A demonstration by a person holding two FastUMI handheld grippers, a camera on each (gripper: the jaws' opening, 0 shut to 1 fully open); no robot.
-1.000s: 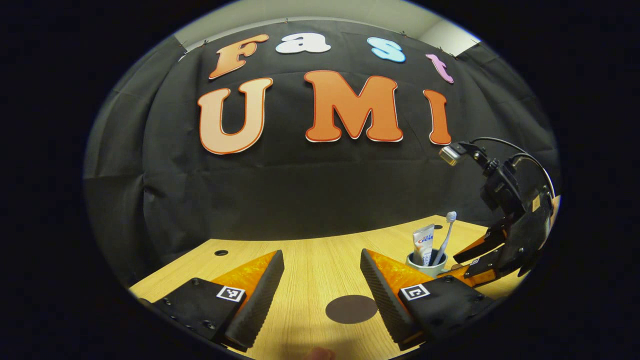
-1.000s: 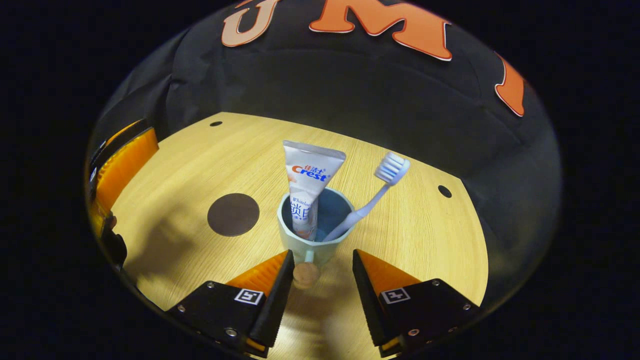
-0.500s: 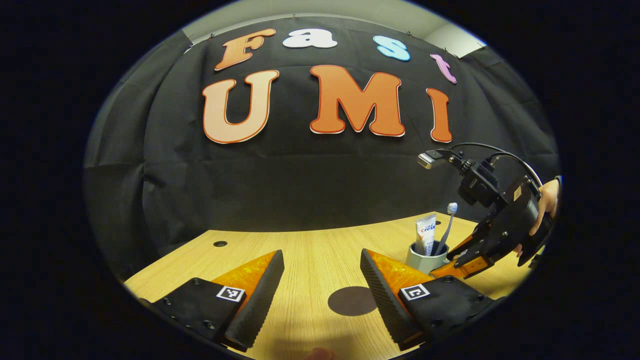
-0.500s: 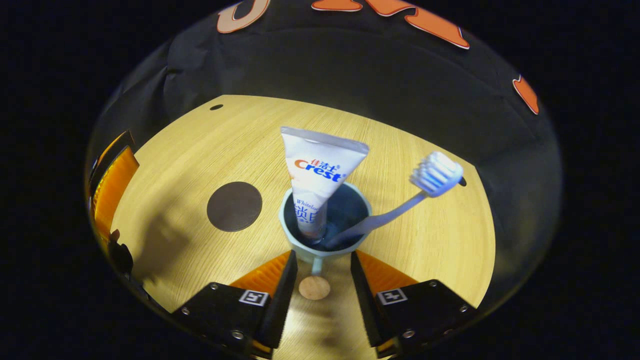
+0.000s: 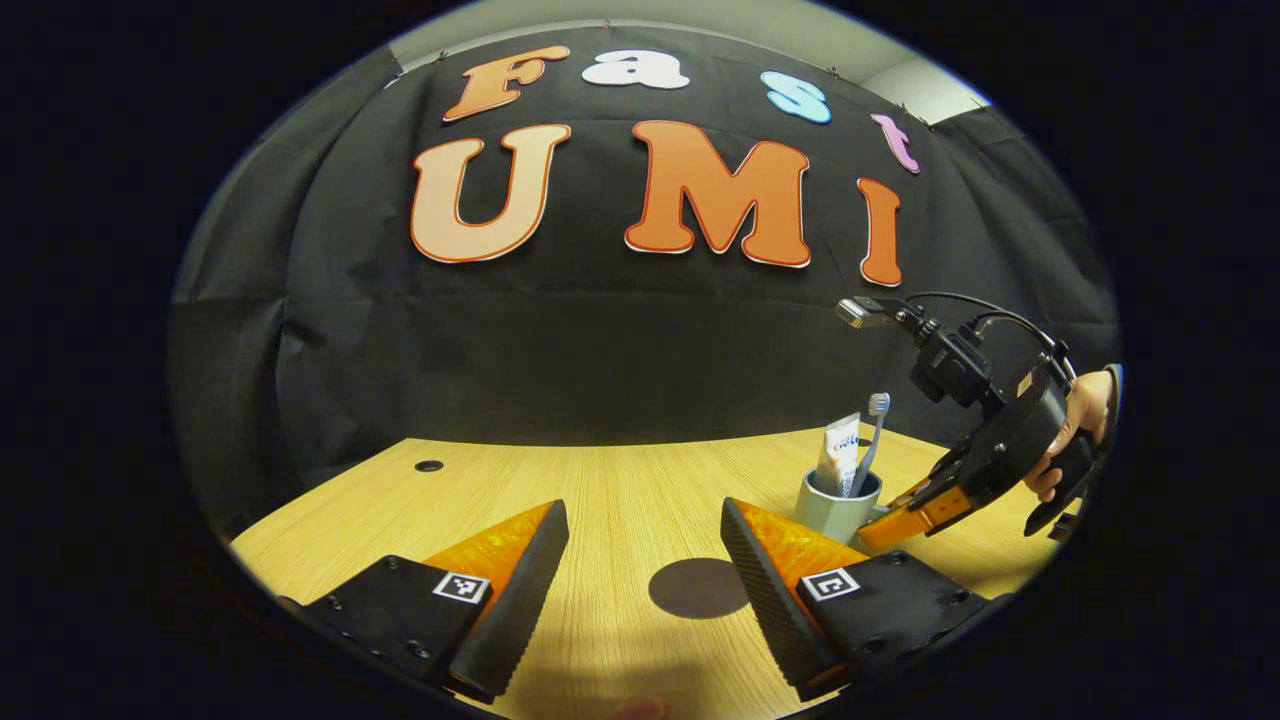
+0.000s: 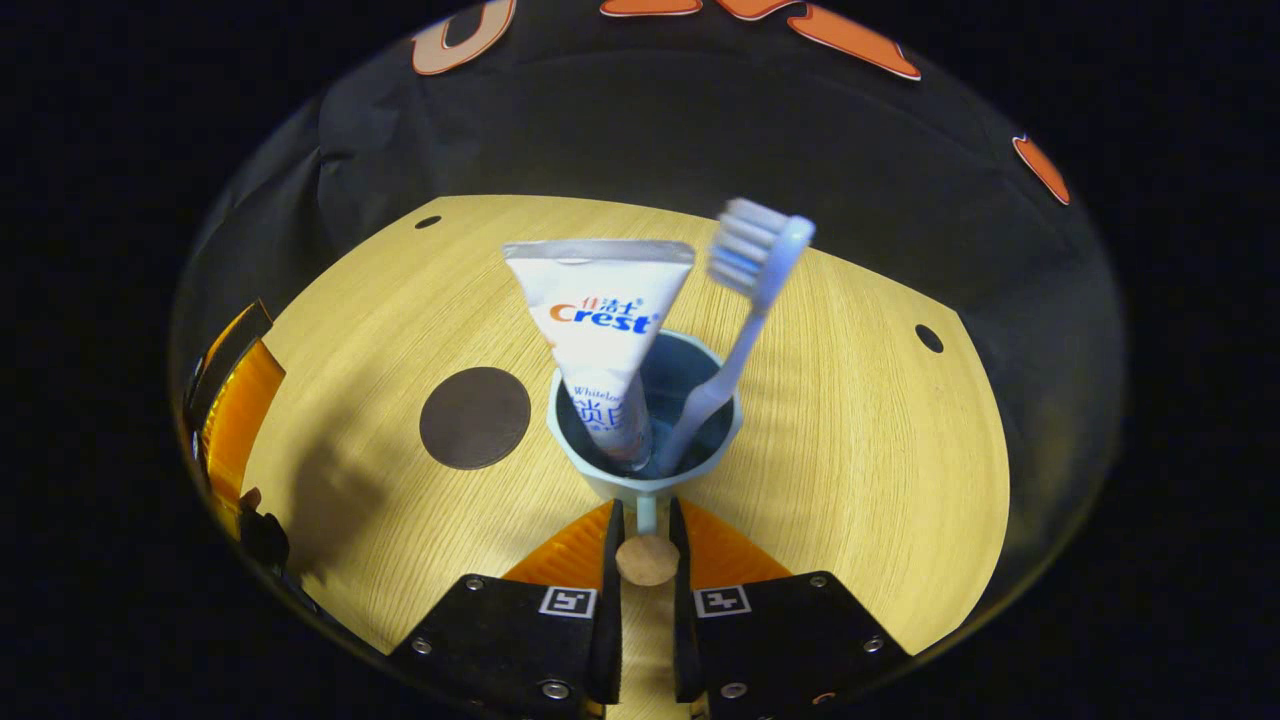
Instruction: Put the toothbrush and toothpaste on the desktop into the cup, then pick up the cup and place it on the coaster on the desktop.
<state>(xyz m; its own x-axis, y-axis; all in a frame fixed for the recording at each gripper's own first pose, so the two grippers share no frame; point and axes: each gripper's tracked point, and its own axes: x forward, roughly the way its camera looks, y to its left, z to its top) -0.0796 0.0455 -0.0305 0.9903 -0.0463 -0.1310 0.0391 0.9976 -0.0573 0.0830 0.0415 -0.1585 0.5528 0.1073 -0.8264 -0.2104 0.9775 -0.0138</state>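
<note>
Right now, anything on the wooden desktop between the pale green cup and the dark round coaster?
Nothing. In the right gripper view, bare wooden desktop separates the pale green cup from the dark round coaster.

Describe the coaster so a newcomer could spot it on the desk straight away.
Start from the wooden desktop in front of the black cloth wall. On it stands a pale cup holding a toothpaste tube and a toothbrush. The coaster lies apart from the cup, toward the left gripper: a flat, dark, round disc, the only large dark circle on the wood.
</note>
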